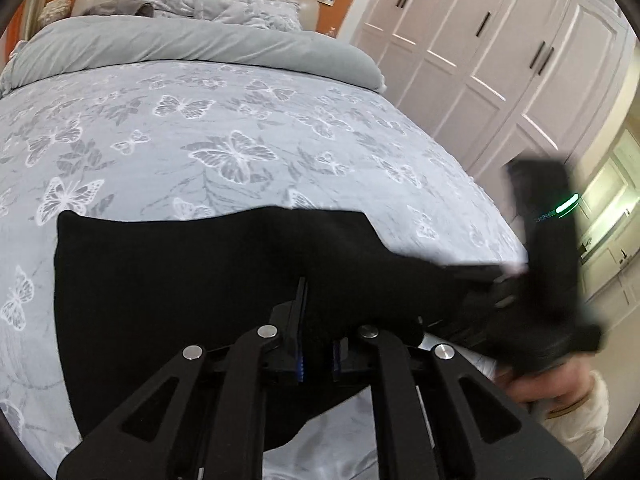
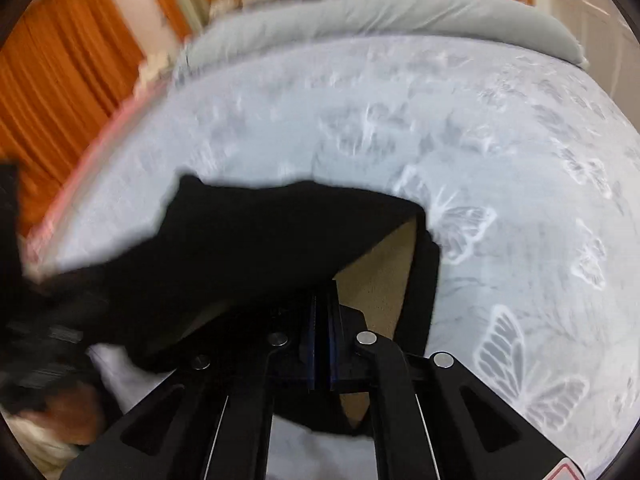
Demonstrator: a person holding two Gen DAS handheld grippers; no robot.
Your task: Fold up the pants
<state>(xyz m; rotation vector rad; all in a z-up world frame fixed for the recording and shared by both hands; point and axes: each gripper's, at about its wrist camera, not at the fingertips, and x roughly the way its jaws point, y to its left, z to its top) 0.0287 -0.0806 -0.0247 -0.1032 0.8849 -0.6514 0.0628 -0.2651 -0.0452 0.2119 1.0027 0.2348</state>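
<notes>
Black pants (image 1: pixel 160 280) lie bunched on a butterfly-print bedspread (image 1: pixel 240 140), close to the bed's near edge. My left gripper (image 1: pixel 318 320) is shut on a raised fold of the black fabric, which covers its right finger. In the right wrist view, the pants (image 2: pixel 260 240) are lifted and show a tan inner lining (image 2: pixel 380 276). My right gripper (image 2: pixel 323 312) is shut on the cloth's edge beside that lining. The right gripper (image 1: pixel 476 276) appears blurred at the pants' right end in the left wrist view.
A folded grey duvet (image 1: pixel 200 44) and pillows lie at the head of the bed. White wardrobe doors (image 1: pixel 480 60) stand along the bed's right side. Orange curtains (image 2: pixel 68 60) hang to the left. A person's hand (image 1: pixel 532 388) holds the right tool.
</notes>
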